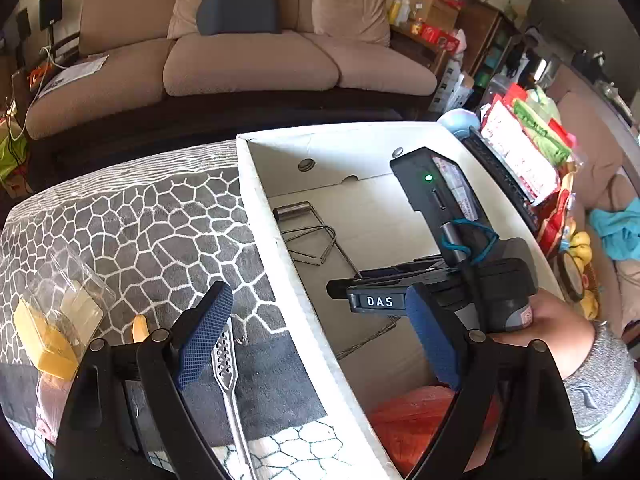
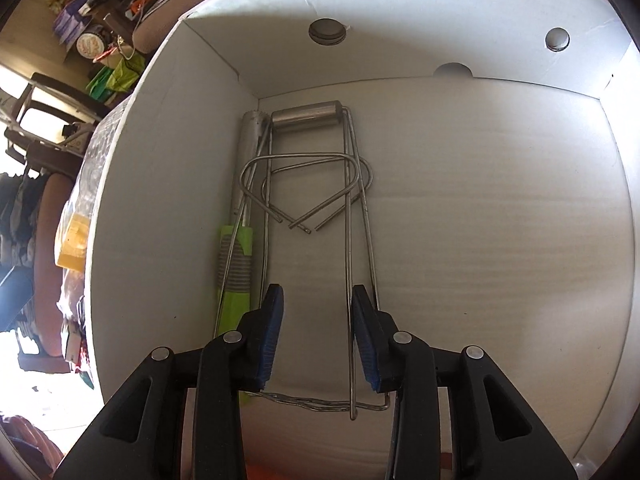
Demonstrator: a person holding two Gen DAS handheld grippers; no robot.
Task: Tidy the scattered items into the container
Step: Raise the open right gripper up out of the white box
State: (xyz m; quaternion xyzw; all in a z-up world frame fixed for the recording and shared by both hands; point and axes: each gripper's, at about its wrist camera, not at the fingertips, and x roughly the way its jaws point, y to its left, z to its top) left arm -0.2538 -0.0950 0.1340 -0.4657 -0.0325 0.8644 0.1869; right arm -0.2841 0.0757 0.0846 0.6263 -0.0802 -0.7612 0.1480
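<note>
A white cardboard box stands on a grey patterned cloth. On its floor lie a wire rack with a metal roller and a green-handled tool along the left wall. My right gripper points down into the box, its jaws a little apart. One rod of the rack runs between them and the pads do not press on it. My left gripper is open wide and straddles the box's near wall. A slotted metal utensil lies on the cloth by its left finger.
A yellow item in a clear packet lies at the cloth's left. An orange bag sits in the box's near corner. A hand in a grey sleeve holds the right tool. Snack packets and bananas crowd the right. A sofa stands behind.
</note>
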